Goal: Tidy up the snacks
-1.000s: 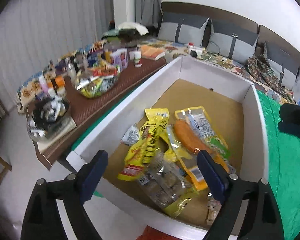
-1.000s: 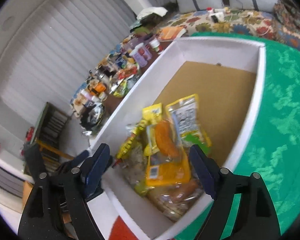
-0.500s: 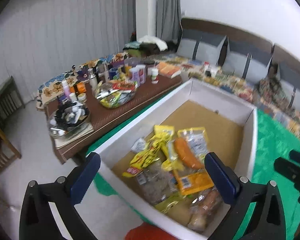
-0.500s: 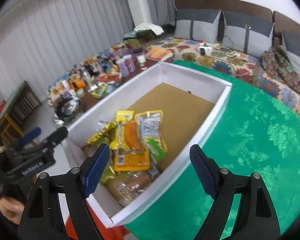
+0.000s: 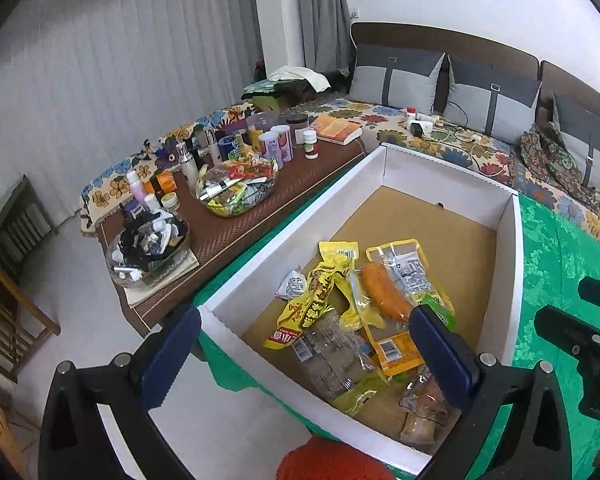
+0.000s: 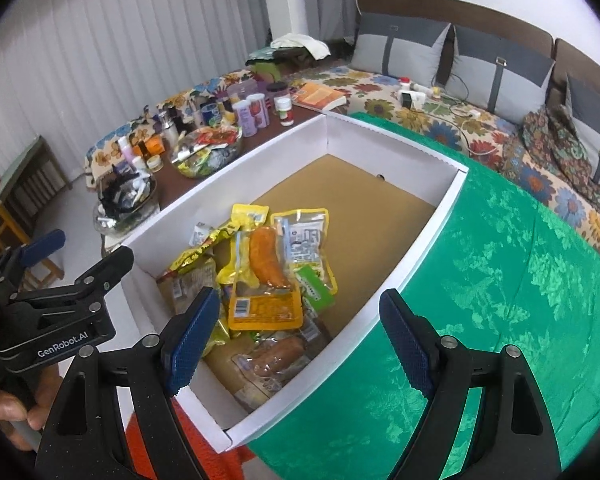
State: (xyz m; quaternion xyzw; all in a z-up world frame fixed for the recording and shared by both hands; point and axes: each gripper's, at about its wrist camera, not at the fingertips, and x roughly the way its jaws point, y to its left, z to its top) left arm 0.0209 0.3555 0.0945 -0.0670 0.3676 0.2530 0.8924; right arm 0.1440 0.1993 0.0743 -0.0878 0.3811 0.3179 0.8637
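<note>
A white box (image 5: 508,280) with a brown cardboard floor lies on a green cloth (image 6: 500,280). Several snack packets are piled at its near end: a yellow packet (image 5: 320,296), a clear pack with an orange sausage (image 5: 380,292) (image 6: 266,258), a clear biscuit pack (image 5: 332,364) and a bread pack (image 5: 424,404). My left gripper (image 5: 308,356) hangs above the box's near left corner, open wide and empty. My right gripper (image 6: 300,340) hovers over the near end, open, with nothing between its pads. In the right wrist view the left gripper (image 6: 60,288) shows at the left, held by a hand (image 6: 12,412).
Left of the box stands a low brown table (image 5: 228,236) with a glass bowl of packets (image 5: 236,188), a bowl of dark items (image 5: 148,248) and several bottles. A floral sofa with grey cushions (image 5: 396,80) runs behind. A red thing (image 5: 332,460) lies below the box.
Both grippers have lifted and drawn back from the snacks, so more of the box shows. The left jaws have spread wider. The right view has rolled upright.
</note>
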